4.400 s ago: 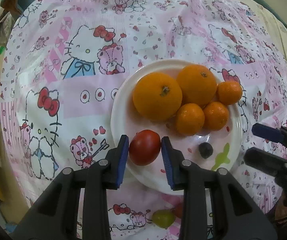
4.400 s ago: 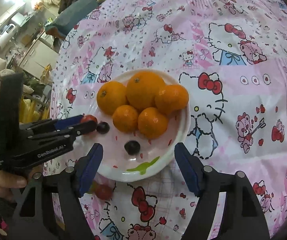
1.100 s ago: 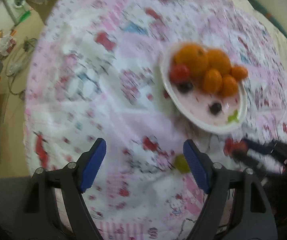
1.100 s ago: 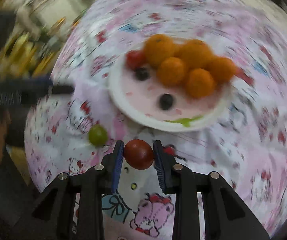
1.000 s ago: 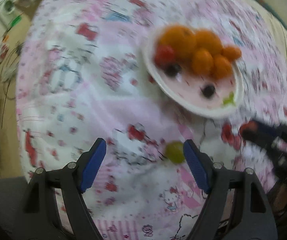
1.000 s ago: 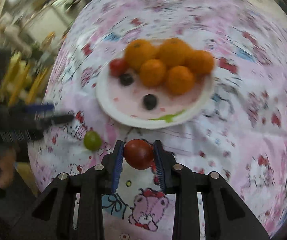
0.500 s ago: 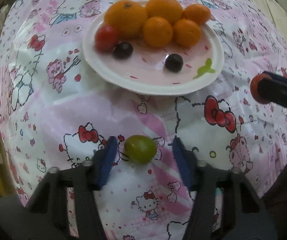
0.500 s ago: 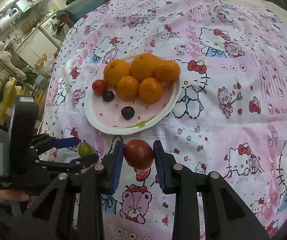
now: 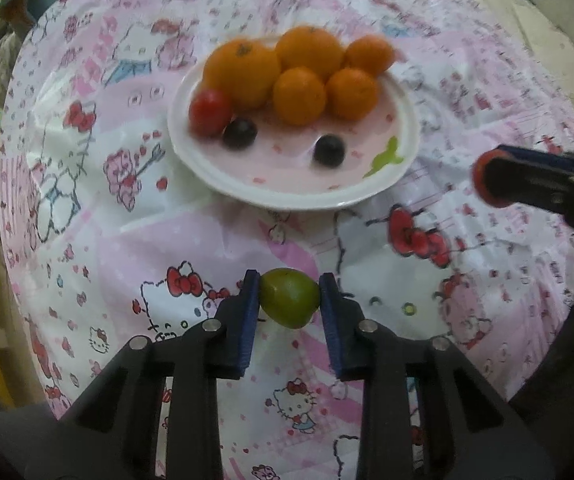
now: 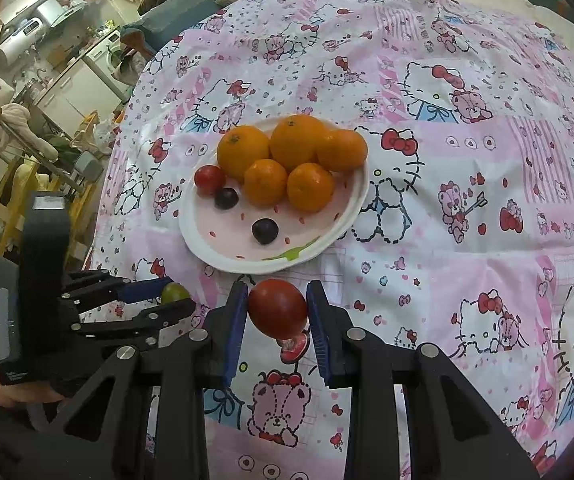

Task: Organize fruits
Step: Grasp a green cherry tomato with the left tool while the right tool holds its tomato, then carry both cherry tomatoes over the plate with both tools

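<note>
Tomato (image 9: 483, 184) mostly hidden behind right gripper (image 9: 487, 182)

Five oranges (image 10: 293, 162) clustered on white plate (image 10: 351, 208).

The left gripper (image 9: 289, 306) fills the bottom centre of the left wrist view, pointing steeply down, its jaws closing with both blue pads (image 9: 248, 316) touching a green fruit (image 9: 289, 303) between them. In the right wrist view the same gripper (image 10: 167, 300) enters from the lower left, held by a hand (image 10: 5, 384) at the left edge (only partly visible behind the black handle). The right gripper (image 10: 277, 312) sits at the bottom centre of its own view, jaws pressed on a red tomato (image 10: 278, 308). Seen from the left wrist camera, it reaches in from the right edge (image 9: 487, 184), the tomato at its tip.
</note>
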The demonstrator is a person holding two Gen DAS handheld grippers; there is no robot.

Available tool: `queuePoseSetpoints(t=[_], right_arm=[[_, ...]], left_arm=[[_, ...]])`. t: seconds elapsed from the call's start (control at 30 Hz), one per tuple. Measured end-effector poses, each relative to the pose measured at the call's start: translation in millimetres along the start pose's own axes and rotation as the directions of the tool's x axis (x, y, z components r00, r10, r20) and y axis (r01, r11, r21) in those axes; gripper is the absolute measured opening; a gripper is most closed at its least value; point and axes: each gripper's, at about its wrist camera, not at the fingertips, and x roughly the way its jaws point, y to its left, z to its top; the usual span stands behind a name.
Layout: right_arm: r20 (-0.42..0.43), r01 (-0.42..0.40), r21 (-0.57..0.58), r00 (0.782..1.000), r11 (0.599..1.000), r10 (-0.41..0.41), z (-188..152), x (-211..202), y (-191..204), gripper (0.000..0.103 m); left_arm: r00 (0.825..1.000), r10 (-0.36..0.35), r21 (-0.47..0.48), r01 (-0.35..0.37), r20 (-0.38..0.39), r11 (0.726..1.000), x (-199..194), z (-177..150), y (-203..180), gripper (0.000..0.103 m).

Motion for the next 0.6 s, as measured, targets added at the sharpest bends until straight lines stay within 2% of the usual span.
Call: queuePoseSetpoints(t=[0.23,0.4,0.6], right_arm=[[0.049,-0.011,0.043,0.999,0.999,0.009,3,-15,-10,0.032],[0.139,-0.114,0.128,0.986,0.985,0.096,10,-32,-20,0.032],[0.150,-0.197,0.208,0.974,0.958,0.167,30,-23,-36,0.032]], left_arm=[[0.993,-0.007,-0.079,0.017,0.119,0.997,-37,11,23,0.026],[0.989,-0.015,-0.090,0.029,0.150,0.995,-49,29,35,0.026],[0.986,0.004,-0.079,0.009,0.167,0.997,-45,62,40,0.026]])
